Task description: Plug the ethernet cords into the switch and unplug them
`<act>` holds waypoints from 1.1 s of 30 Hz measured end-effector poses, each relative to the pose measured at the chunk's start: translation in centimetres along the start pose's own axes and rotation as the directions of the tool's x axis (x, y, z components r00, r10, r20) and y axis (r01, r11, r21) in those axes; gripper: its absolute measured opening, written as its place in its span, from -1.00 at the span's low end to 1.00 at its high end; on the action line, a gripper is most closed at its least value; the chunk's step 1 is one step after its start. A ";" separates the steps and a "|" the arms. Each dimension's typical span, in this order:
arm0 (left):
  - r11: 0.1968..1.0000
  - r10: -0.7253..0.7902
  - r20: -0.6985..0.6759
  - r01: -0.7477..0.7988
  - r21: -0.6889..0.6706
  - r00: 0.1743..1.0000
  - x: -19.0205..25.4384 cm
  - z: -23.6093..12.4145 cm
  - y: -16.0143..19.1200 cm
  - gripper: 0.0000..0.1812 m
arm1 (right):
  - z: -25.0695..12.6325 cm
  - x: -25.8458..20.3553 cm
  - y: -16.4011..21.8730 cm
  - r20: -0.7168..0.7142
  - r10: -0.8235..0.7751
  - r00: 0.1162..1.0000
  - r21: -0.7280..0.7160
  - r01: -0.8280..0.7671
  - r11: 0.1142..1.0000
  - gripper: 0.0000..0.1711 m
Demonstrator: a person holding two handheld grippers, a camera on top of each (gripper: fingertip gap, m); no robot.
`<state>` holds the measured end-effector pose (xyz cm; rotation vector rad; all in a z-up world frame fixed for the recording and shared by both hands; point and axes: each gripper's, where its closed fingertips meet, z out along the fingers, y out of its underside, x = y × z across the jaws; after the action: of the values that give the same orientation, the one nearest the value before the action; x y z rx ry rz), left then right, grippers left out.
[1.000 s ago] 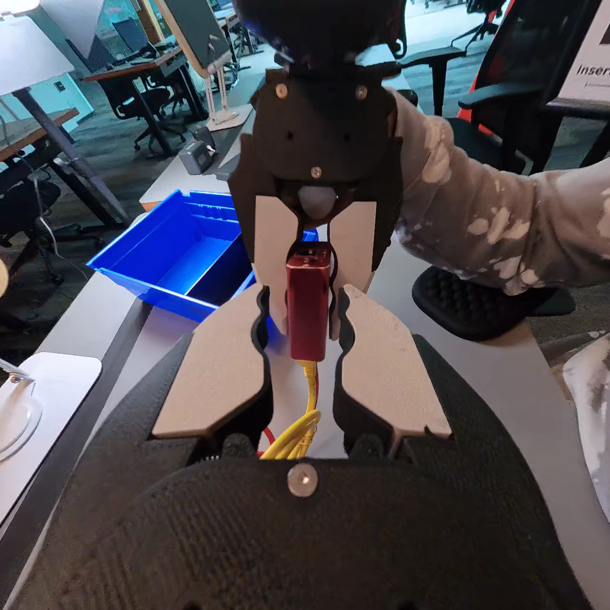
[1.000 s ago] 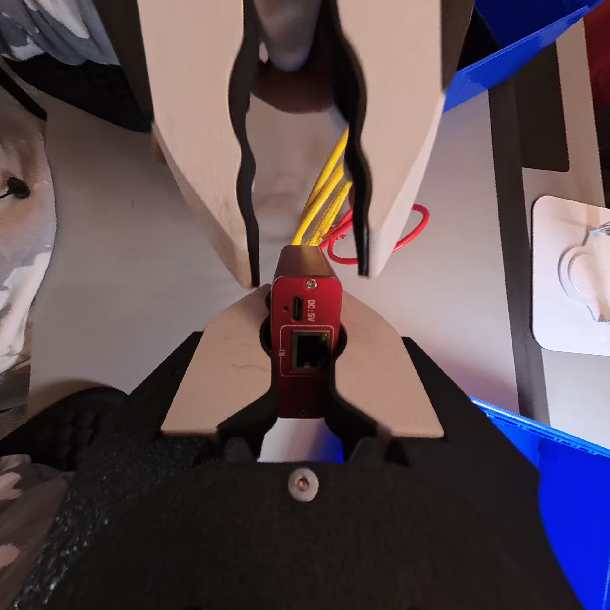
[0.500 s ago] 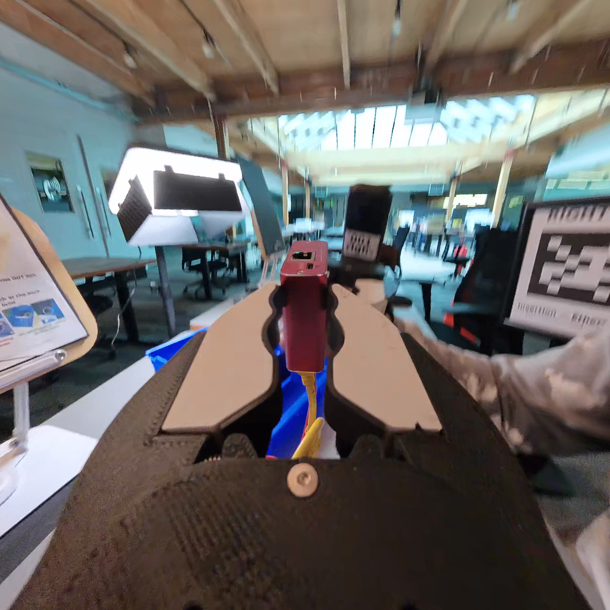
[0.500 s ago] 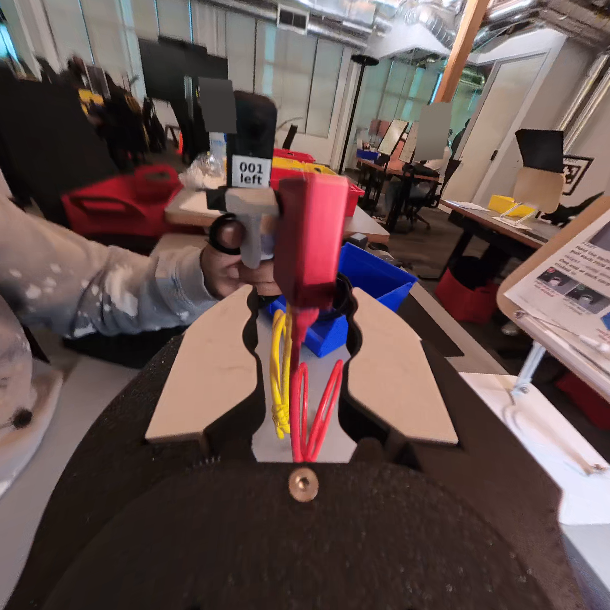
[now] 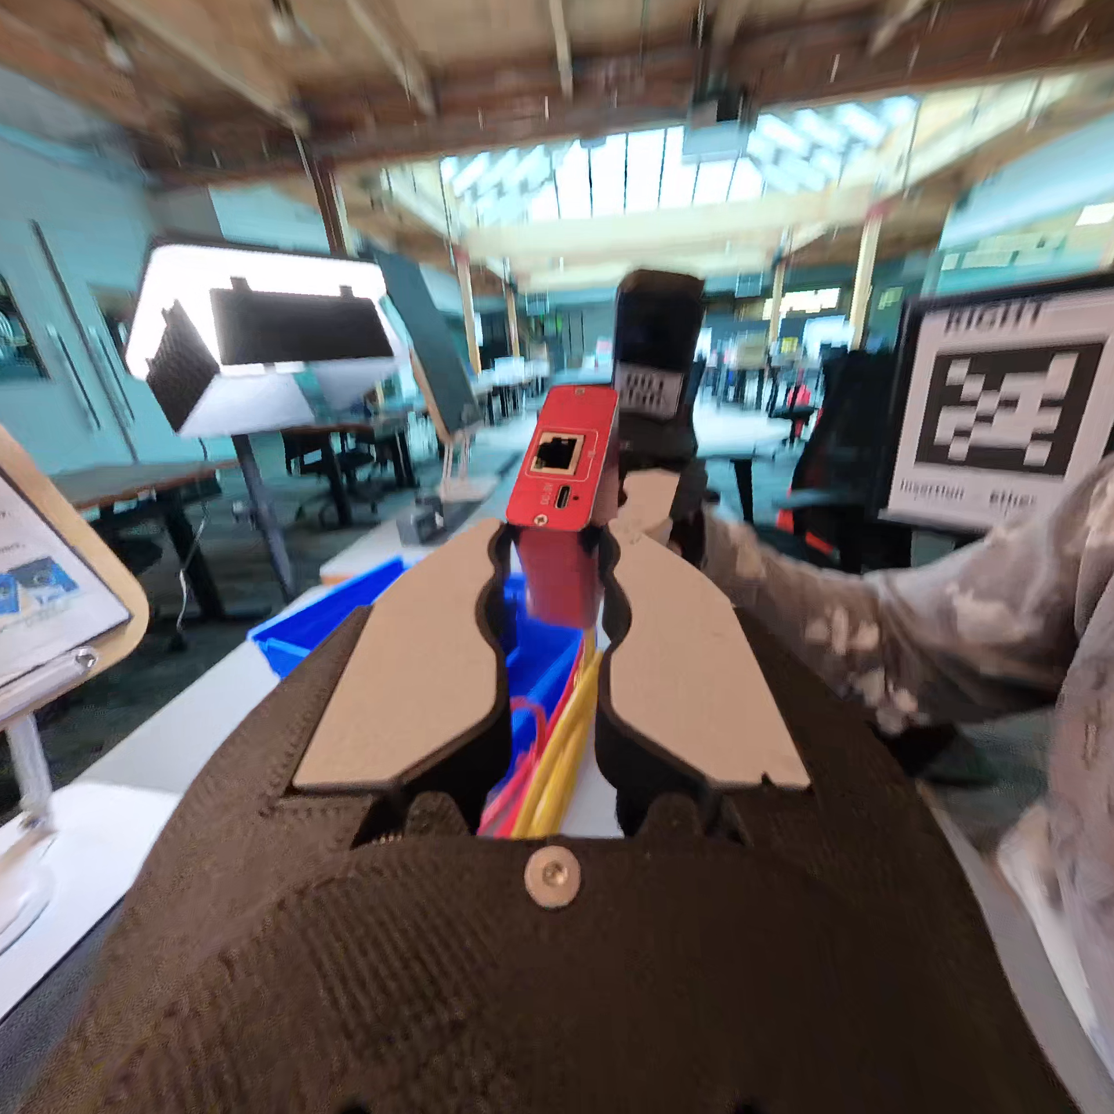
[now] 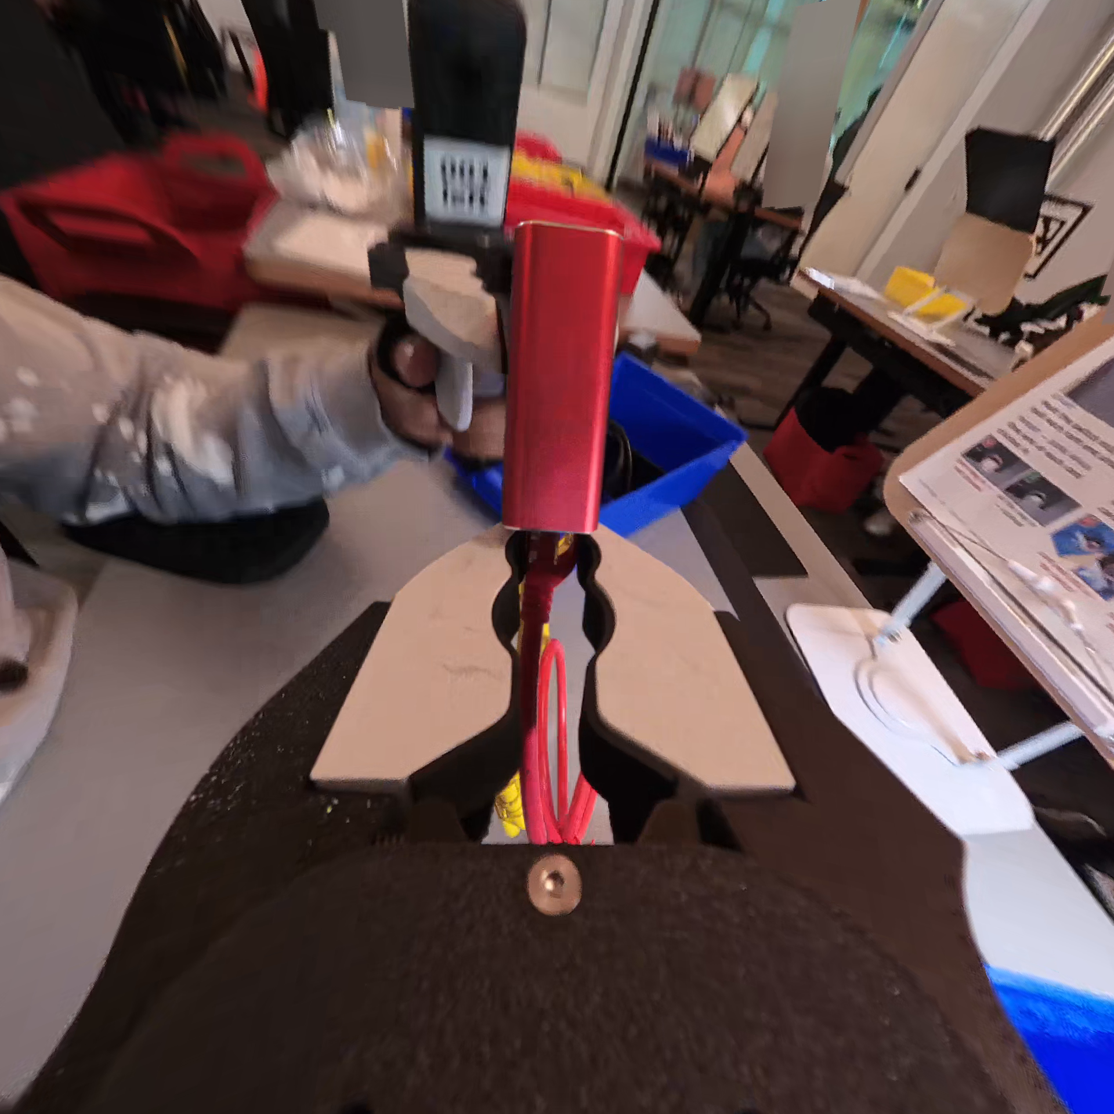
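The red switch (image 5: 560, 470) stands upright in the air, and my left gripper (image 5: 551, 554) is shut on its lower body. Its end with a network port faces the left wrist camera. In the right wrist view the switch (image 6: 557, 386) rises just above my right gripper (image 6: 551, 554), which has closed narrowly around the red cord's plug (image 6: 536, 603) at the switch's bottom end. The yellow cord (image 5: 560, 759) is plugged in beside it, and both cords hang down in loops. A hand holds the left gripper's black body (image 6: 464, 90) behind the switch.
A blue bin (image 6: 669, 434) sits on the grey table (image 6: 181, 663) behind the switch. A sign stand with a white base (image 6: 892, 693) is on the table's right side in the right wrist view. The person's sleeve (image 5: 904, 633) reaches across.
A second ago the right gripper held the switch on the table. The left gripper has since gripped it and lifted it upright, and the right gripper let go and closed on the red plug below.
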<state>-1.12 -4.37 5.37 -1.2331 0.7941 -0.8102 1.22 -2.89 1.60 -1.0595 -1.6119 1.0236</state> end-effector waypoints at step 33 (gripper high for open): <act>0.974 -0.216 0.229 0.193 0.120 0.949 -7.3 -5.8 -0.3 -0.69 | 9.6 -5.0 1.5 0.203 0.364 0.909 0.017 -0.375 0.927 -0.69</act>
<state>-9.79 -0.88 5.33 -1.3120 0.4293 -0.8364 -6.69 -8.64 -3.21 -1.2907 -1.5575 1.4563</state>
